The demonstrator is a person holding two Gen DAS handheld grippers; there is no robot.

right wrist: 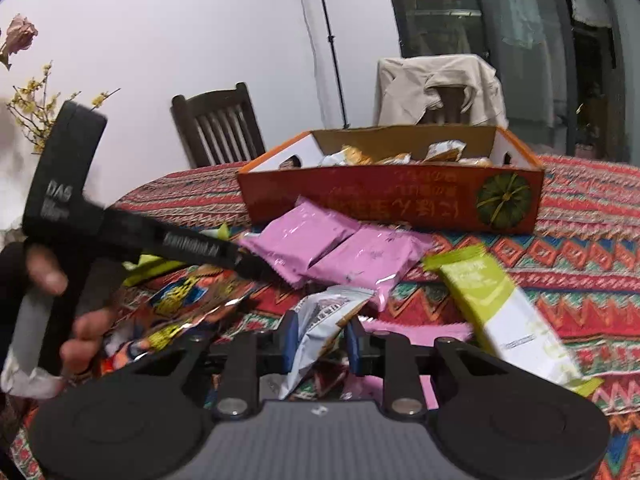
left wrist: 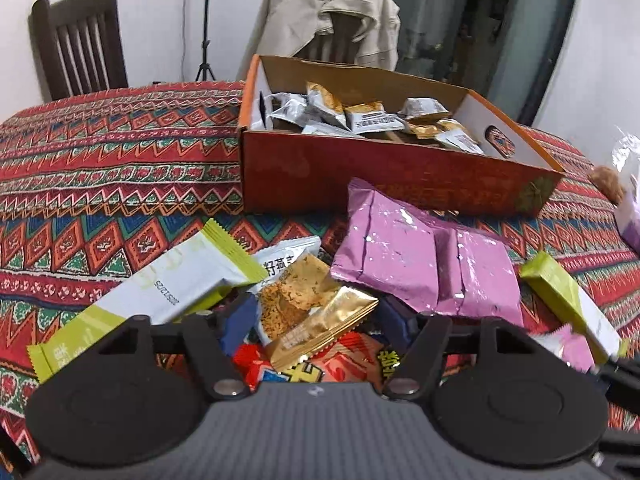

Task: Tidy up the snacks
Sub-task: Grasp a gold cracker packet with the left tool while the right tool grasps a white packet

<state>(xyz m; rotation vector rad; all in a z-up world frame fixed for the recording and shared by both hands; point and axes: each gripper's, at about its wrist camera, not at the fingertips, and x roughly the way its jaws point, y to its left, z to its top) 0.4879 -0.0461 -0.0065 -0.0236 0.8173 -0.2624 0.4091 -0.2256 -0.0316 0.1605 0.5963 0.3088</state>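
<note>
Right tool [right wrist: 320, 338] closed on a silver packet [right wrist: 320, 320], pads pinching its crinkled middle just above the bench [right wrist: 580, 240]; light, limp foil, slippery, contents probably crumbly, so a pinch near the sealed edge looks safest. Left tool [left wrist: 316, 320] half open astride a gold packet [left wrist: 316, 316] on the loose pile, pads not seen pressing it. Pink packs [right wrist: 336, 252] lie beyond, then the orange box [right wrist: 392, 196], part-filled with like packets.

Busy zigzag tablecloth [left wrist: 120, 152] covers the table; dark wooden chair [left wrist: 80, 44] at its far edge. Beige jacket [left wrist: 332, 12] draped over another chair; tripod stand [left wrist: 206, 24] behind.
</note>
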